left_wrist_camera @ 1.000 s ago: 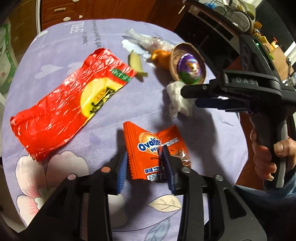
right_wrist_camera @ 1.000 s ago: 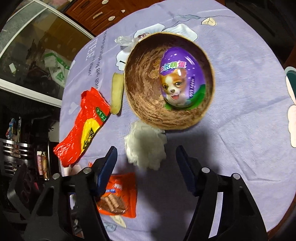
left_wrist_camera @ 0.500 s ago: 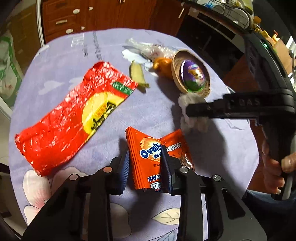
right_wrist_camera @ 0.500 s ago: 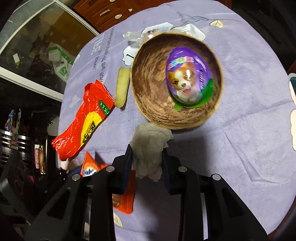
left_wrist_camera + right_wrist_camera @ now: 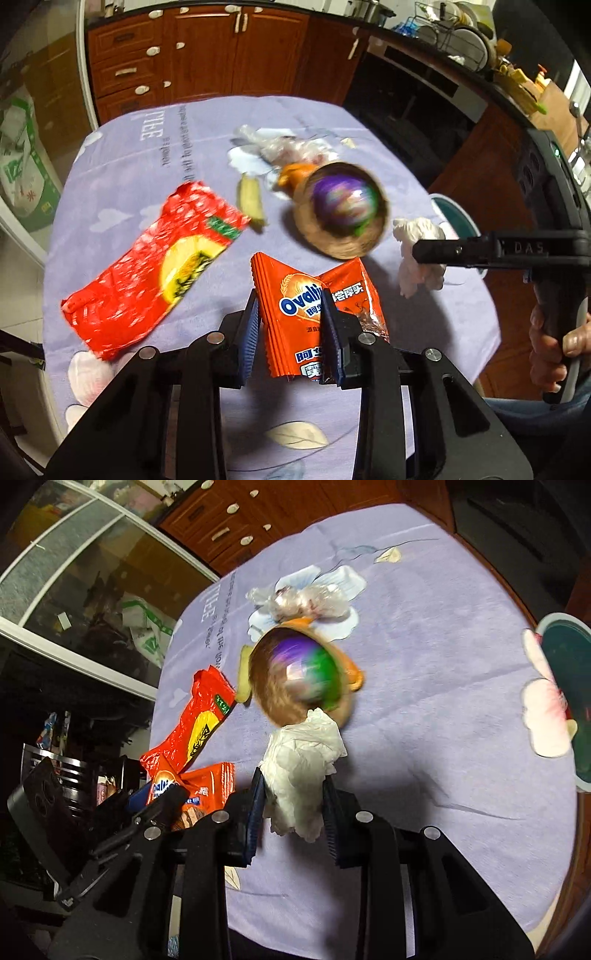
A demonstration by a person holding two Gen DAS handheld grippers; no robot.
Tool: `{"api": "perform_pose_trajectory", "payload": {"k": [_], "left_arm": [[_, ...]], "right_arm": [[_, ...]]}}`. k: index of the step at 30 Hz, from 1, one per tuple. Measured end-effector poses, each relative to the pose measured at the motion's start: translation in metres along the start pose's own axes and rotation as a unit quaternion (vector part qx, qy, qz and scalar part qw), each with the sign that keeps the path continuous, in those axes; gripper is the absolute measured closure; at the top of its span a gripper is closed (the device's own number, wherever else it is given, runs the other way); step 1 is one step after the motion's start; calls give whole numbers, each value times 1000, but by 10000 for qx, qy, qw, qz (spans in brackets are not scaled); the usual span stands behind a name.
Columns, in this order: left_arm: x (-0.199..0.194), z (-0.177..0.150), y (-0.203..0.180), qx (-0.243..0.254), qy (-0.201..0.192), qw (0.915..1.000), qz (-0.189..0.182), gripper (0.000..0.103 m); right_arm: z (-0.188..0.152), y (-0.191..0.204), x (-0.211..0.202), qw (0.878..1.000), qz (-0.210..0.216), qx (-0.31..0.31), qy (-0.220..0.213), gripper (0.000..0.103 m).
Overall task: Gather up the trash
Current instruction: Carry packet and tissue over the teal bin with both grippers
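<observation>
Both grippers loaded, both raised off the counter (image 5: 424, 295), judging by the shadows under them. Left gripper (image 5: 291, 334): jaws closed to a narrow gap on the orange Ovaltine wrapper (image 5: 295, 310), gripped across its width, long axis running away from the camera, far end fanned open above the pads. Right gripper (image 5: 293, 812): jaws closed on a crumpled white tissue (image 5: 301, 771), the wad bulging up and out past the tips toward the coconut-shell bowl (image 5: 299, 683). The bowl sits just beyond the tissue, straight ahead of the right jaws; from the left it lies far and to the right, so the right hand is nearer it. If the bowl is where the trash goes, which the frames don't confirm, the tissue needs only a short forward carry over the rim. Remaining litter: large red wrapper (image 5: 147, 266) far left, nearer the left hand; a pale yellow peel strip (image 5: 252, 199) beside the bowl; a clear plastic wrapper (image 5: 303, 600) behind it. Bowl and the purple egg toy (image 5: 345, 201) inside are motion-blurred in both views; print unreadable. An orange piece (image 5: 291, 173) is half hidden by the bowl; cannot identify it. Dark teal object (image 5: 565, 701) cut off at right edge.
</observation>
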State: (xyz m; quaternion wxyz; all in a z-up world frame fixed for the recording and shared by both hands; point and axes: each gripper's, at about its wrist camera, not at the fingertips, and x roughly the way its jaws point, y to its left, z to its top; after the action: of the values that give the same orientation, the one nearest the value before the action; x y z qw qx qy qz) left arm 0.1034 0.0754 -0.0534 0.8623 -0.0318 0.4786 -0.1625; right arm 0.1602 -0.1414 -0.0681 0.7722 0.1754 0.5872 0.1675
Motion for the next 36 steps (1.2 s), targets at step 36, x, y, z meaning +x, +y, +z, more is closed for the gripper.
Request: {"api": "perform_pose_trajectory", "payload": {"k": [36], "left_arm": [[154, 105, -314, 1990, 612, 9762, -615, 69]], "right_arm": [[-7, -280, -170, 9607, -554, 2144, -1672, 75]]}}
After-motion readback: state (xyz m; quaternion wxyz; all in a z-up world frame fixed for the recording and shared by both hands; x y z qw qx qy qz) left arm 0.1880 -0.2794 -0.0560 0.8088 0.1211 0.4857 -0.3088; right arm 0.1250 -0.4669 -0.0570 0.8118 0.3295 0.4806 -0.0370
